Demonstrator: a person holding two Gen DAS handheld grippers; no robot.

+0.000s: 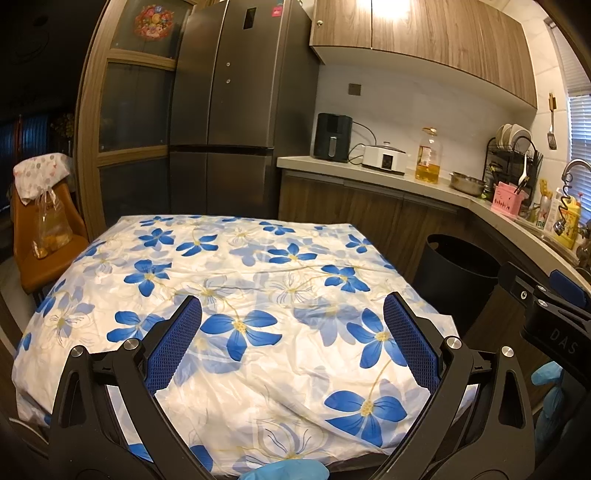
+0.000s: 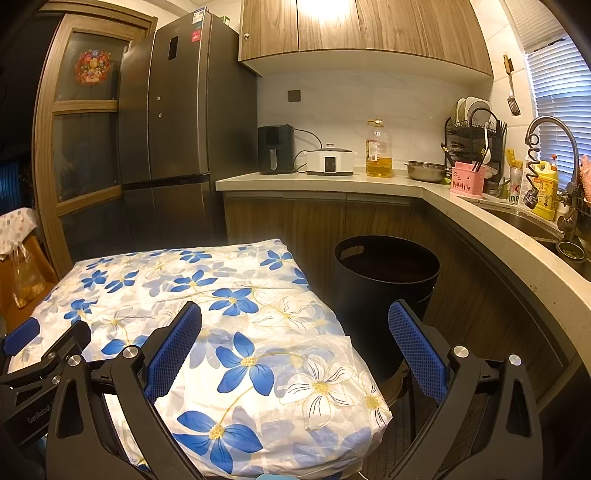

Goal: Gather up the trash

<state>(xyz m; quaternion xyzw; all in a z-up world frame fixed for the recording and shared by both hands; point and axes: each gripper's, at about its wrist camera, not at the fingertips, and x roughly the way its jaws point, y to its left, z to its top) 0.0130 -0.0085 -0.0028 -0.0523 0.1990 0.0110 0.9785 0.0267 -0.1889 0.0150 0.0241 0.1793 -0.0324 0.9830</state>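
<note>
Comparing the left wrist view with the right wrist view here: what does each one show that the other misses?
Only the left wrist view shows a blue-gloved hand and the whole orange chair. Only the right wrist view shows the sink basin and the trash bin fully, with its handle cutout. Both share the floral tablecloth, fridge, oil bottle, and open, empty fingers.

White letters "DAS" stand on the black body of the right gripper (image 1: 561, 332), seen at the edge of the left wrist view. "GenRobot" is printed in white on the black body of the left gripper (image 2: 37, 417) in the right wrist view. The red sticker (image 2: 196, 36) on the refrigerator (image 2: 177, 122) and the oil bottle's label (image 2: 372, 149) are too small to read.
</note>
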